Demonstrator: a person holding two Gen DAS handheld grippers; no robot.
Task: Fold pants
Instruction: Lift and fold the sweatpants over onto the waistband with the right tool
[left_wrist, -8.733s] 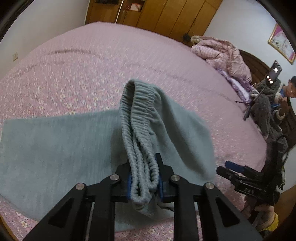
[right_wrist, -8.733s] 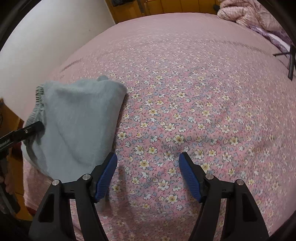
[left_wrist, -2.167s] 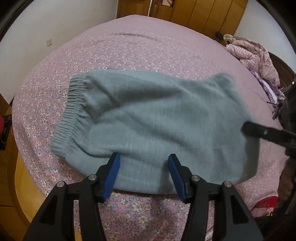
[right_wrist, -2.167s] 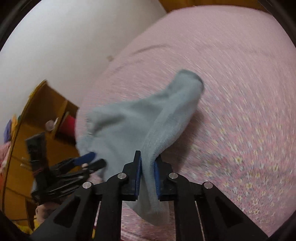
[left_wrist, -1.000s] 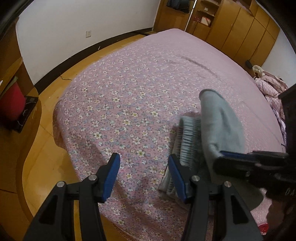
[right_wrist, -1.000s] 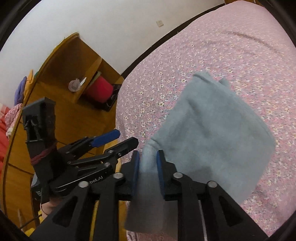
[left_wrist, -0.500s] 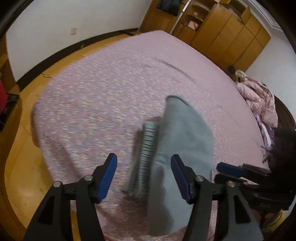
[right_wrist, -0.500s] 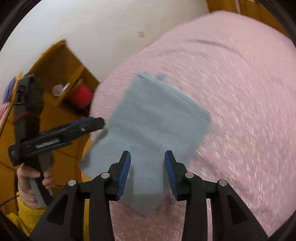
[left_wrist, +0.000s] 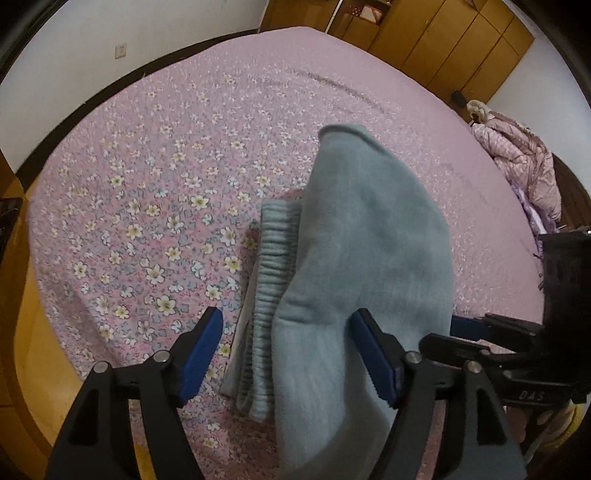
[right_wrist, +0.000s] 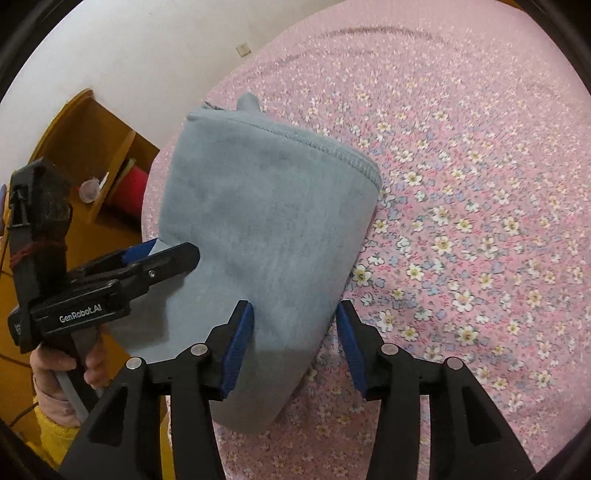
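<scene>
— Since a second ago the right gripper (right_wrist: 293, 339) has let go of the pants (right_wrist: 266, 229); its 2 blue pads (right_wrist: 236, 339) now stand wide apart with the cloth lying loose between them.

— And the left gripper (left_wrist: 288, 354)?

— Also spread wide, gripping nothing. In its own view its 2 fingers straddle the near end of the folded bundle, the ribbed waistband (left_wrist: 273, 258) lying between them.

— How are the hands posed?

— From the right wrist view, the left tool sits at the bundle's left edge, tips pointing right, a hand (right_wrist: 55, 373) in a yellow cuff wrapped around its handle low down. Both tools angle down onto the bed.

— Where do the pants sit?

— Folded into a compact grey-blue stack on the pink floral bedspread (right_wrist: 461, 184), near the bed's corner.
</scene>
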